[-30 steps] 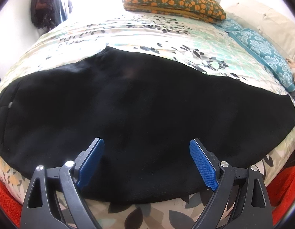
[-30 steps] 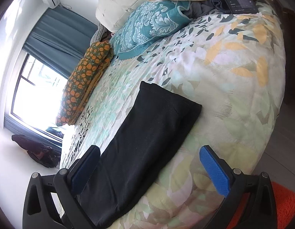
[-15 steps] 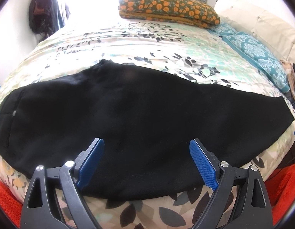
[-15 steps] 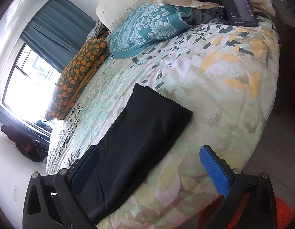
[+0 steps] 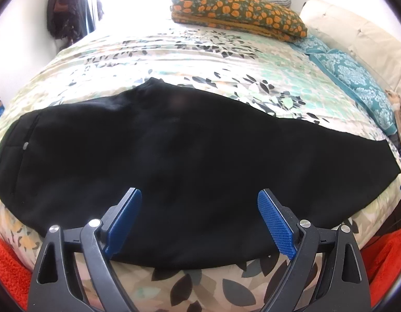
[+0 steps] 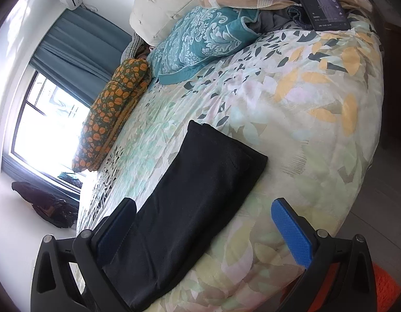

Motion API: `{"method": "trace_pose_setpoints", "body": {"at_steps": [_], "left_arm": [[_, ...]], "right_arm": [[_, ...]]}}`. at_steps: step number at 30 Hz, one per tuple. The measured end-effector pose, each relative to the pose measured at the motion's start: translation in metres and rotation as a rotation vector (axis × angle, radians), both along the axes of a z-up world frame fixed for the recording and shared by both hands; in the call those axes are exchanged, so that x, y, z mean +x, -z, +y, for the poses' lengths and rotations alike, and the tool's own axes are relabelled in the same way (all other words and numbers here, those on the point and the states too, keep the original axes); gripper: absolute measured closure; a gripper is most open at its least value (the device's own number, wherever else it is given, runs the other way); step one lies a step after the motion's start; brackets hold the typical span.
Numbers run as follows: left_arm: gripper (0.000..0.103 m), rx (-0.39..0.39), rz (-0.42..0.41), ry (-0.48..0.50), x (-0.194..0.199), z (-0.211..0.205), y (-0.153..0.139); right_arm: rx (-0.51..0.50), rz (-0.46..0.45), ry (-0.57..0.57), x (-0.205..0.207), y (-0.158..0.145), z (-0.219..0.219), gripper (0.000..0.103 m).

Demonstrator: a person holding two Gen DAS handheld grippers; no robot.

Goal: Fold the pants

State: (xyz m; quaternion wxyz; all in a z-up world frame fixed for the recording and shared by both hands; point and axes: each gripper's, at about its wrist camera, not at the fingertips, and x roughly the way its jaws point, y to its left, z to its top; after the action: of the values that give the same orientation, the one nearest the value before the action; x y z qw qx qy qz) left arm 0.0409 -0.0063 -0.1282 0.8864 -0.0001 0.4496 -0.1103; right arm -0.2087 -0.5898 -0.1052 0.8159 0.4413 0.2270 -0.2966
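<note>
Black pants lie flat along the near edge of a floral bed cover, folded lengthwise, waistband at the left, leg ends at the right. My left gripper is open and empty, hovering over the pants' near edge at mid-length. In the right wrist view the pants run from lower left to the leg ends near the middle. My right gripper is open and empty, above the leg part, left finger over the cloth.
A folded orange-flowered blanket and a teal pillow lie at the far side. A tablet rests on a pile of clothes at the bed's head. An orange rug lies on the floor by the bed.
Both grippers have drawn back and up a little from the bed, so the pants look smaller. The pants have not moved. Both jaws stay open.
</note>
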Motion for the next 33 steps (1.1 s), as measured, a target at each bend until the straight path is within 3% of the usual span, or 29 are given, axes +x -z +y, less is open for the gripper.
{"method": "trace_pose_setpoints", "body": {"at_steps": [5,12,17,19,29,33], "left_arm": [[0.011,0.004,0.005,-0.006,0.001,0.001,0.001],[0.011,0.013,0.012,-0.001,0.002,-0.001,0.005],[0.011,0.028,0.019,0.010,0.000,-0.006,0.008],[0.011,0.034,0.018,0.015,-0.001,-0.007,0.009],[0.011,0.042,0.044,-0.004,0.002,-0.005,0.017],[0.011,0.046,0.049,-0.002,0.002,-0.007,0.019]], "right_arm": [[0.082,-0.050,-0.040,-0.003,-0.005,-0.032,0.000],[0.220,-0.044,-0.069,-0.008,0.014,-0.061,0.000],[0.169,-0.046,-0.129,0.007,0.010,-0.057,0.000],[0.151,-0.006,-0.138,0.014,0.012,-0.058,0.000],[0.156,0.022,-0.173,0.024,0.026,-0.067,0.000],[0.111,0.082,-0.196,0.033,0.024,-0.062,0.000]]}}
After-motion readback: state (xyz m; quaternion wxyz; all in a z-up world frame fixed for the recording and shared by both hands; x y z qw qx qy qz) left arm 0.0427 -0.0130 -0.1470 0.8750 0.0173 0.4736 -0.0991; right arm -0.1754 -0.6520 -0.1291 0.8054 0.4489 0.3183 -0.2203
